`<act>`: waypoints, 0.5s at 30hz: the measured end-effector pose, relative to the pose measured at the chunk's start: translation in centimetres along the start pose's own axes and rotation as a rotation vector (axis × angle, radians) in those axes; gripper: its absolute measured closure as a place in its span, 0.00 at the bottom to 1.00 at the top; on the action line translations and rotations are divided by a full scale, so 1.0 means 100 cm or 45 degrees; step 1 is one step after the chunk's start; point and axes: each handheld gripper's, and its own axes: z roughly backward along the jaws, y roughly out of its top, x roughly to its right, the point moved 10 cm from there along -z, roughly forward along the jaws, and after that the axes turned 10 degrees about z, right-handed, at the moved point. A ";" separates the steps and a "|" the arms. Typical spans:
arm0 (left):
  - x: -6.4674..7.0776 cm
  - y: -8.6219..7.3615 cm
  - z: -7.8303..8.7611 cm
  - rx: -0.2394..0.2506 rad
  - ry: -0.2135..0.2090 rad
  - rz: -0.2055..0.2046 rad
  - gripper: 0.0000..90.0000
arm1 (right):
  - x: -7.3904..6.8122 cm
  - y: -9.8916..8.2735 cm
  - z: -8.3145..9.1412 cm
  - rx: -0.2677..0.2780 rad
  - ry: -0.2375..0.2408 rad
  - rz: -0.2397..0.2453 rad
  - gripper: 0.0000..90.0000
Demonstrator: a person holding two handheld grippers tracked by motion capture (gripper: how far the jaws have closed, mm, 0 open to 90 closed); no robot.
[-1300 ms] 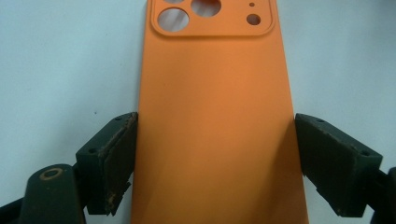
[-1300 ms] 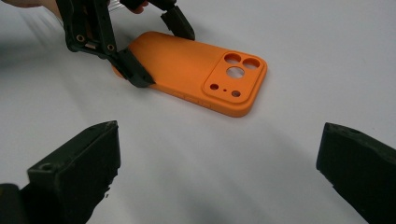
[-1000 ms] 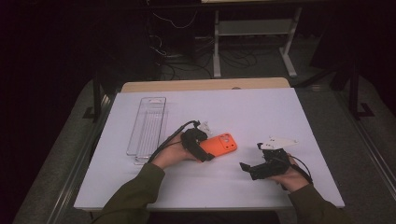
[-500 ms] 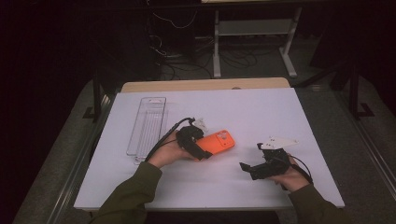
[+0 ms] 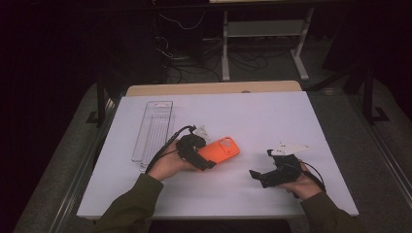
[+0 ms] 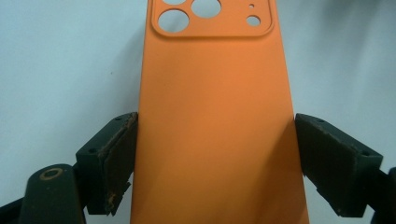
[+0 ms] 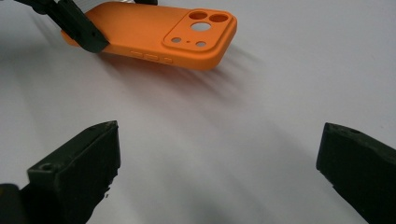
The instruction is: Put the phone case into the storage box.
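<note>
An orange phone case [image 5: 221, 149] hangs a little above the white table, camera cut-outs at its far end. My left gripper [image 5: 204, 159] is shut on it, and in the left gripper view both black pads [image 6: 119, 154] press on the long sides of the case [image 6: 215, 121]. My right gripper [image 5: 256, 175] rests low at the front right, jaws wide open with bare table between them. In the right gripper view the orange case [image 7: 159, 35] floats ahead at upper left, a jaw of the left gripper on its near side.
A clear plastic tray [image 5: 153, 128] lies at the left of the white tabletop [image 5: 272, 116]. A wooden strip [image 5: 214, 88] borders the far edge. Cables and a metal stand occupy the dark floor behind the table.
My left gripper has lifted the orange case and carried it a little up and away from the front edge. The right gripper has stayed where it was.
</note>
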 end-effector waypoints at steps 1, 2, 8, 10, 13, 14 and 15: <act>-0.001 -0.001 0.002 -0.013 0.003 -0.017 0.18 | 0.000 0.001 -0.001 0.004 0.000 0.008 0.00; 0.000 0.000 0.002 -0.002 0.000 -0.004 0.18 | -0.001 0.001 -0.001 0.000 0.003 0.009 0.00; 0.001 0.002 0.005 0.019 -0.010 0.005 0.18 | 0.000 0.001 -0.001 -0.007 -0.047 0.009 0.14; 0.002 0.004 0.004 0.033 -0.009 0.012 0.18 | 0.004 0.001 -0.001 -0.013 -0.062 -0.006 0.13; 0.002 0.004 0.006 0.021 -0.010 -0.005 0.18 | 0.006 0.002 0.000 0.005 -0.057 -0.030 0.13; 0.003 0.005 0.006 0.025 -0.013 -0.004 0.18 | 0.005 0.003 0.000 0.011 -0.045 -0.029 0.12; 0.003 0.005 0.007 0.028 -0.016 -0.001 0.18 | 0.004 0.003 0.000 0.019 -0.037 -0.028 0.11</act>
